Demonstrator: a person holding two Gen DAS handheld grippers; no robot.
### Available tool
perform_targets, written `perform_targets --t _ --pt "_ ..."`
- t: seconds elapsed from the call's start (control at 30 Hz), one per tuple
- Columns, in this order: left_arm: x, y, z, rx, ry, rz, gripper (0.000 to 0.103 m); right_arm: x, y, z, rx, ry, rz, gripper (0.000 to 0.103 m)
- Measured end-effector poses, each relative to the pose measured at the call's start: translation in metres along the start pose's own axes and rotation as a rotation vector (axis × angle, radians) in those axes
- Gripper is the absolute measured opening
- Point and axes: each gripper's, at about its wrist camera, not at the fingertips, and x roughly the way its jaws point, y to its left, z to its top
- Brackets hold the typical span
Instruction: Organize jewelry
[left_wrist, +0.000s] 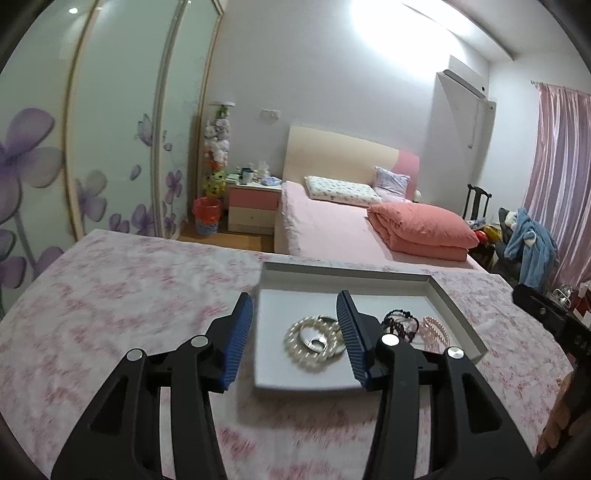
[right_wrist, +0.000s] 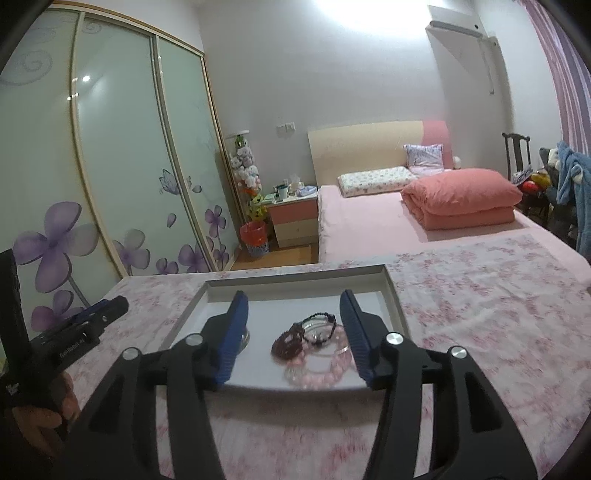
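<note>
A shallow white box tray (left_wrist: 454, 306) (right_wrist: 391, 291) lies on a pink floral cloth. Inside it lie a white pearl bracelet (left_wrist: 295, 343) around a silver piece, a dark bead bracelet (left_wrist: 400, 321) (right_wrist: 321, 328), a dark red bead bracelet (right_wrist: 288, 343) and a pink bead bracelet (left_wrist: 436, 330) (right_wrist: 317, 373). My left gripper (left_wrist: 295, 306) is open and empty, hovering over the pearl bracelet. My right gripper (right_wrist: 293, 304) is open and empty, hovering over the dark and pink bracelets. The left gripper also shows at the left of the right wrist view (right_wrist: 96, 317).
The floral cloth (left_wrist: 129, 288) covers the surface around the tray. Behind are a bed with a folded pink quilt (left_wrist: 421, 229), a nightstand (left_wrist: 255, 203), a red bin (left_wrist: 207, 214), a floral wardrobe (right_wrist: 92, 166) and chairs with clothes (left_wrist: 528, 243).
</note>
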Motion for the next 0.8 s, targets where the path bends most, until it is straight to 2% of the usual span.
perform_targets --t 0.13,0.37,0.43,0.5,0.6,0.7,0.8 --pt "-0.028 0.005 -0.016 -0.013 -0.022 0.019 0.052 -0.029 0.005 -0.013 0.003 -0.018 -0.008 0.059" --pt "-0.058 0.004 -0.038 0.012 -0.052 0.044 0.064 -0.055 0.015 -0.044 -0.032 -0.015 -0.048 0.069" --pt "-0.06 0.001 -0.04 0.018 -0.058 0.047 0.068 -0.057 0.015 -0.048 -0.034 -0.014 -0.051 0.075" --pt "-0.065 -0.002 -0.044 0.026 -0.067 0.05 0.074 -0.059 0.017 -0.053 -0.047 -0.022 -0.059 0.087" --pt "-0.07 -0.004 -0.048 0.04 -0.074 0.054 0.083 -0.064 0.023 -0.059 -0.074 -0.045 -0.073 0.099" --pt "-0.073 -0.01 -0.051 0.063 -0.085 0.059 0.092 -0.065 0.029 -0.064 -0.105 -0.066 -0.09 0.099" --pt "-0.077 -0.016 -0.055 0.097 -0.101 0.072 0.098 -0.069 0.032 -0.07 -0.128 -0.079 -0.096 0.099"
